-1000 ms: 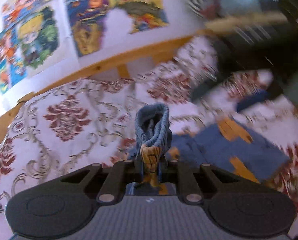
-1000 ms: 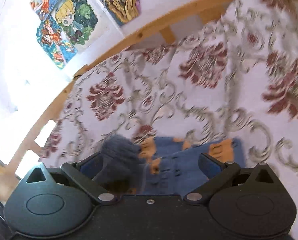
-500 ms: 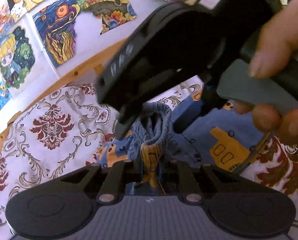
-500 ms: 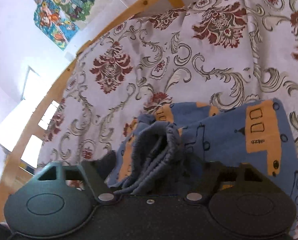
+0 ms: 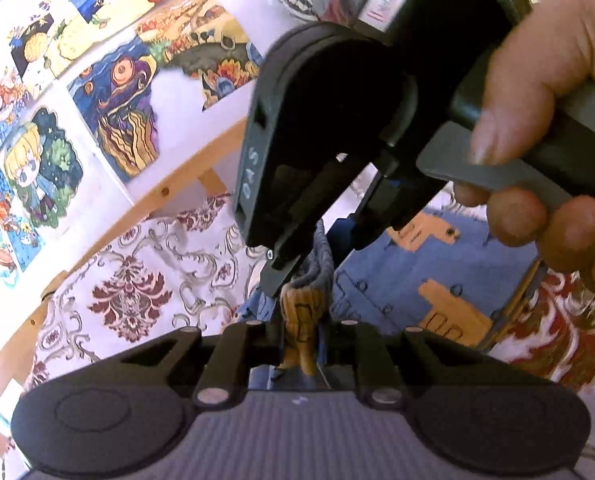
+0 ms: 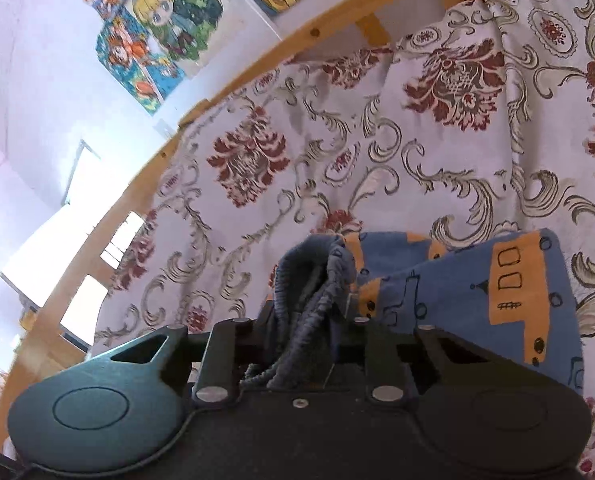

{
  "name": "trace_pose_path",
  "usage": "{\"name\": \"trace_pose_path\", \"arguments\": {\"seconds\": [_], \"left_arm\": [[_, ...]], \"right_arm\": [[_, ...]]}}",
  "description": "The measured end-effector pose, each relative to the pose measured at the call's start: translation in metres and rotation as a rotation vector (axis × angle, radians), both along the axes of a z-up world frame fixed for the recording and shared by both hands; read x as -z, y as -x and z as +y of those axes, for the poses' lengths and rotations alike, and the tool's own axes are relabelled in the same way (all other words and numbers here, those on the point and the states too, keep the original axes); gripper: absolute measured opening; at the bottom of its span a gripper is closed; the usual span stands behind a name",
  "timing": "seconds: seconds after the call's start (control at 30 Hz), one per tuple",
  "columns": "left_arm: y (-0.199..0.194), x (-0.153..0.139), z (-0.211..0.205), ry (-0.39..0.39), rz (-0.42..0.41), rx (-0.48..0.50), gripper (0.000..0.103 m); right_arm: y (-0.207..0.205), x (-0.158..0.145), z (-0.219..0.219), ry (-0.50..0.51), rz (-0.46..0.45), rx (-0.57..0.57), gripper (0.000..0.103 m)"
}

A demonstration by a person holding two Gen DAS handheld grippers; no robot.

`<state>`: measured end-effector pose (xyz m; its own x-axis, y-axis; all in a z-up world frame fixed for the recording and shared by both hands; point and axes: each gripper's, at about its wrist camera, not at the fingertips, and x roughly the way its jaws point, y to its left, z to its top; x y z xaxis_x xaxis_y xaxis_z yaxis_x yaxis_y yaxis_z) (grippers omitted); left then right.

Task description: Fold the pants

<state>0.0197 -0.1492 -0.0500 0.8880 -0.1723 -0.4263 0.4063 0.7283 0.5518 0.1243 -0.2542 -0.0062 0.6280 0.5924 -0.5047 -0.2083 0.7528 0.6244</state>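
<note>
The patterned bedspread (image 6: 437,160) — pale with dark red medallions and grey scrolls — covers the whole surface and serves as the landmark. No container shows in either view. Along the bedspread's far edge runs a wooden rail (image 6: 257,60), and beyond that a white wall with cartoon posters (image 5: 97,100). Much of the bedspread between the rail and the garment lies bare.

The pants (image 6: 477,292) rest on the bedspread's near part: blue fabric printed with orange vehicles, their ribbed grey-blue waistband (image 6: 309,300) bunched and raised off the cloth.

The right gripper (image 6: 301,344) has its fingers narrowed onto the gathered waistband. In the left wrist view it appears from outside, held in a hand (image 5: 545,128) directly over the same bunch.

The left gripper (image 5: 301,344) is pinched tight on an orange-printed fold of the pants, just beside the right gripper's tips.
</note>
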Motion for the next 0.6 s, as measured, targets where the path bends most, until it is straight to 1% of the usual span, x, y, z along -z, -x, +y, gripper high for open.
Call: {"name": "trace_pose_path", "arguments": {"seconds": [0.13,0.27,0.43,0.53,0.6], "left_arm": [[0.001,-0.013,-0.014,0.008,-0.008,-0.007,0.017],[0.000,-0.019,-0.038,0.011,0.006,-0.017,0.018],[-0.005,-0.018,-0.064,0.030,0.040,0.001,0.020],[-0.012,-0.013,-0.077,0.043,0.076,0.022,0.022],[-0.017,-0.011,-0.082,0.067,0.111,0.036,0.024]], "right_arm": [[0.002,-0.011,-0.015,-0.009,-0.028,-0.010,0.026],[0.005,-0.015,-0.033,0.005,-0.038,0.015,0.026],[0.006,-0.011,-0.062,0.031,-0.021,0.045,0.026],[0.004,-0.003,-0.078,0.045,0.006,0.063,0.026],[0.003,0.001,-0.086,0.057,0.021,0.076,0.026]]}}
